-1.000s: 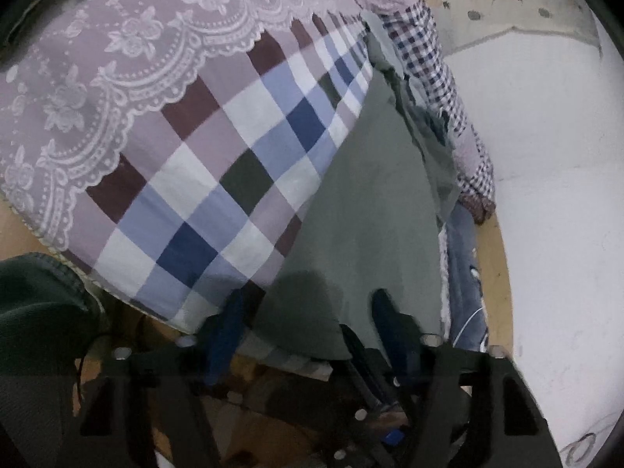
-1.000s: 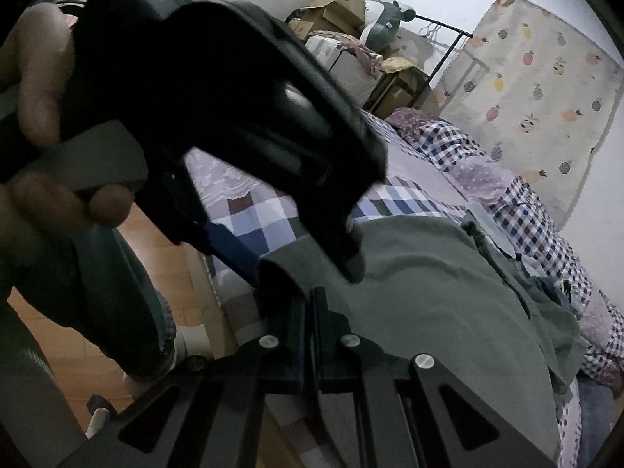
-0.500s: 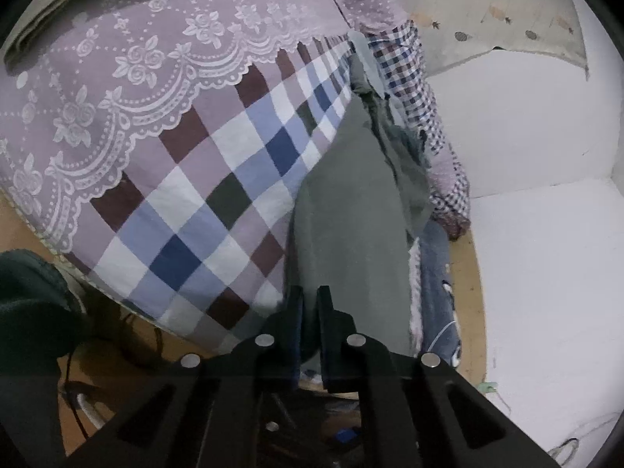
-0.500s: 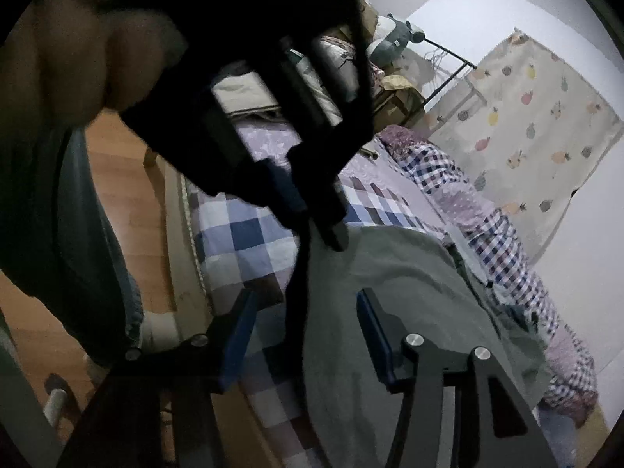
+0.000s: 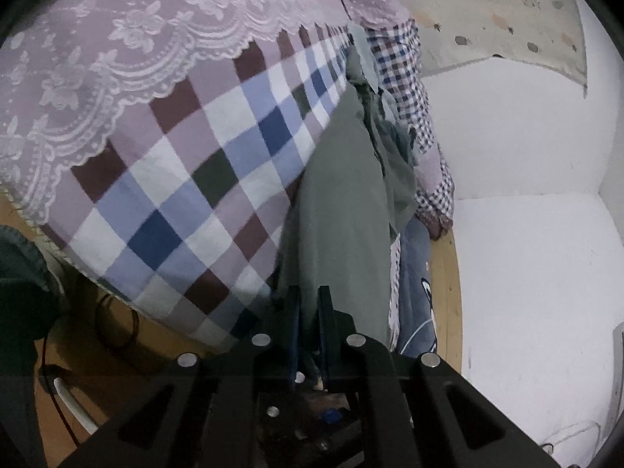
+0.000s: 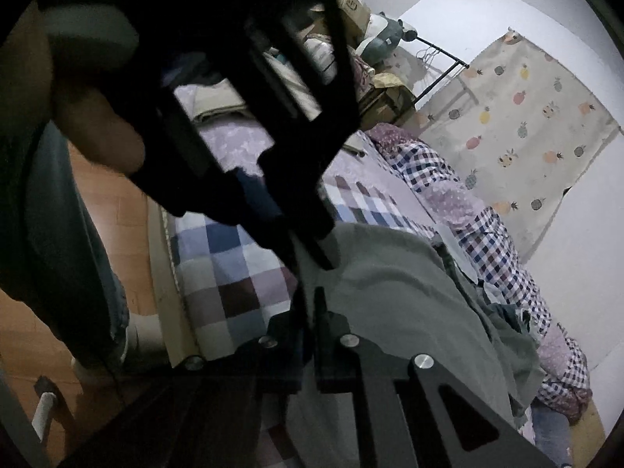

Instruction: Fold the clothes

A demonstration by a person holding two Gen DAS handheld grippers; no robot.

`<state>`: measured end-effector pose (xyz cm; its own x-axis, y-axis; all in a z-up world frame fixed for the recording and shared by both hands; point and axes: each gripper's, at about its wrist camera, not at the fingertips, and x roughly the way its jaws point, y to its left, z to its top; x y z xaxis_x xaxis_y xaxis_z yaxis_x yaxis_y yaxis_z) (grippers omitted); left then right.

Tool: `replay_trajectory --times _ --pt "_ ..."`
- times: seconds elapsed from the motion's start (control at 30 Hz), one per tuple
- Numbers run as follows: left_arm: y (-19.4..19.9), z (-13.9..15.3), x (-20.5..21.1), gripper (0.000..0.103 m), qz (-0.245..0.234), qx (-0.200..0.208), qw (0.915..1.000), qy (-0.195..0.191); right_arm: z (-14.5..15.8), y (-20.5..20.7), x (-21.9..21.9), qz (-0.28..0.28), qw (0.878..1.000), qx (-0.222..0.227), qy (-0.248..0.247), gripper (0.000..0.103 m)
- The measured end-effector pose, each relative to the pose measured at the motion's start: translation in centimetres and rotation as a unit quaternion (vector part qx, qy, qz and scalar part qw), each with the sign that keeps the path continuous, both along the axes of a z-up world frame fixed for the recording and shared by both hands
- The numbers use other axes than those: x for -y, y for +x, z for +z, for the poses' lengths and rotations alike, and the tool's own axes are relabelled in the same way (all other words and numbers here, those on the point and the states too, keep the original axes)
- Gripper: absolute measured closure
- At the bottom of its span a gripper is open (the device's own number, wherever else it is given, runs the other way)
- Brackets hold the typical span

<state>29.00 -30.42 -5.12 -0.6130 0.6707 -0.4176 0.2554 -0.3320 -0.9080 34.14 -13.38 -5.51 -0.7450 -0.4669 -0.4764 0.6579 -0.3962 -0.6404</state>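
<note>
Left gripper [image 5: 308,308]: a second ago the fingers were spread over the grey-green garment [image 5: 347,210]; now nearly shut, near hem pinched between the pads, cloth running straight ahead of the tips across the checked bedspread [image 5: 175,210]. Right gripper [image 6: 310,312]: fingers were apart half a second ago, now closed on the same hem, just under the left tool's tips. Both ends gripped, so a lift or fold-over looks ready.
</note>
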Motion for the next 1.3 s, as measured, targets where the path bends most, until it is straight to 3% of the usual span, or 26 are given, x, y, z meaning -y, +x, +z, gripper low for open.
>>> replay_trajectory --times 0.03,0.1,0.13,0.43,0.47,0.53,0.6,0.63,0.73,0.87,1.07,1.3 --pt "0.0 -0.1 0.0 0.088 0.003 0.003 1.0000 0.000 0.1 0.1 0.0 0.001 1.000 0.001 -0.001 0.102" --pt "0.1 -0.2 -0.1 0.058 0.008 0.006 0.9999 0.000 0.3 0.2 0.0 0.004 1.000 0.003 -0.005 0.102" --pt "0.2 -0.2 -0.2 0.055 0.010 0.007 0.9999 0.000 0.4 0.1 0.0 0.005 1.000 0.005 -0.006 0.102" --pt "0.1 0.0 -0.6 0.055 0.029 -0.002 0.9996 -0.003 0.8 0.5 0.2 0.011 1.000 0.000 -0.005 0.102" --pt "0.2 0.1 -0.5 0.057 0.033 -0.006 0.9994 -0.002 0.8 0.6 0.3 0.012 1.000 -0.001 -0.005 0.102" --pt "0.2 0.4 -0.4 0.072 0.037 -0.016 0.9992 -0.001 0.8 0.7 0.4 0.013 1.000 -0.004 -0.004 0.102" --pt "0.2 0.9 -0.5 0.097 0.033 -0.021 0.9991 -0.015 0.8 0.9 0.5 0.014 1.000 -0.007 -0.003 0.102" --pt "0.2 1.1 -0.5 0.099 0.032 -0.022 0.9989 -0.025 0.8 1.0 0.5 0.013 1.000 -0.011 -0.002 0.101" --pt "0.1 1.7 -0.6 0.101 0.034 -0.032 0.9984 -0.033 0.7 1.4 0.4 0.007 0.999 -0.035 0.002 0.097" --pt "0.5 2.9 -0.3 0.102 0.042 -0.054 0.9973 -0.029 0.3 1.7 0.2 -0.009 0.998 -0.066 0.013 0.068" --pt "0.4 3.7 0.2 0.102 0.054 -0.068 0.9961 -0.014 -0.1 0.3 -1.5 -0.056 0.994 -0.084 0.031 0.068" --pt "-0.5 4.8 0.4 0.102 0.068 -0.089 0.9935 0.017 0.3 -2.3 -6.2 -0.138 0.985 -0.090 0.047 0.068"
